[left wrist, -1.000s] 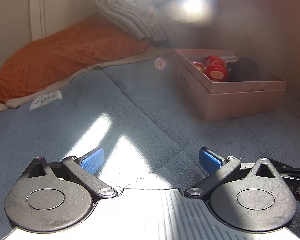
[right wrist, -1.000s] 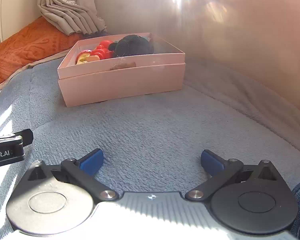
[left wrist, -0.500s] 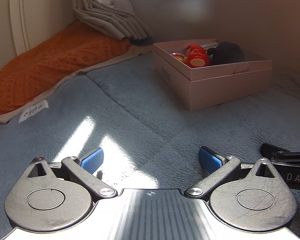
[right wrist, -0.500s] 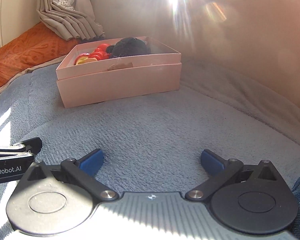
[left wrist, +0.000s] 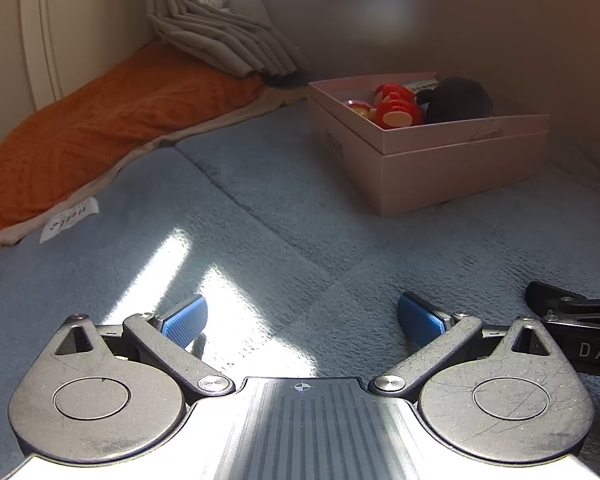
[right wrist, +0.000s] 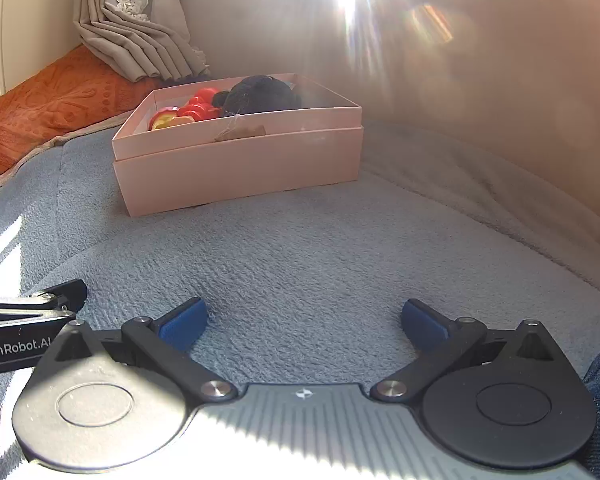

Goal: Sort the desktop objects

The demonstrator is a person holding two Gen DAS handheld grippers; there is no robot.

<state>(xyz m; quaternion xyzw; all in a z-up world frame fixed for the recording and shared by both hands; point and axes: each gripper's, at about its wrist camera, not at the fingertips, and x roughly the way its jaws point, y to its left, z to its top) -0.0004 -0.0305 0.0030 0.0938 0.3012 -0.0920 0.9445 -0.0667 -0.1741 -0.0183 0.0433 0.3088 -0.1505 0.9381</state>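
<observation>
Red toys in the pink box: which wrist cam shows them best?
Left wrist. The red toys sit at the near corner of the pink box, unglared, with their cream round faces visible. In the right wrist view they show partly behind the box wall, near hazy sun flare.

— What's in front of me?
— My open pale pink cardboard box [left wrist: 452,164] [right wrist: 236,168], nested in its lid, sits flat on the grey-blue blanket [left wrist: 260,216].
— Inside?
— Red and yellow plastic toys [left wrist: 396,110] [right wrist: 196,112] touching a dark round plush [left wrist: 458,100] [right wrist: 260,96].
</observation>
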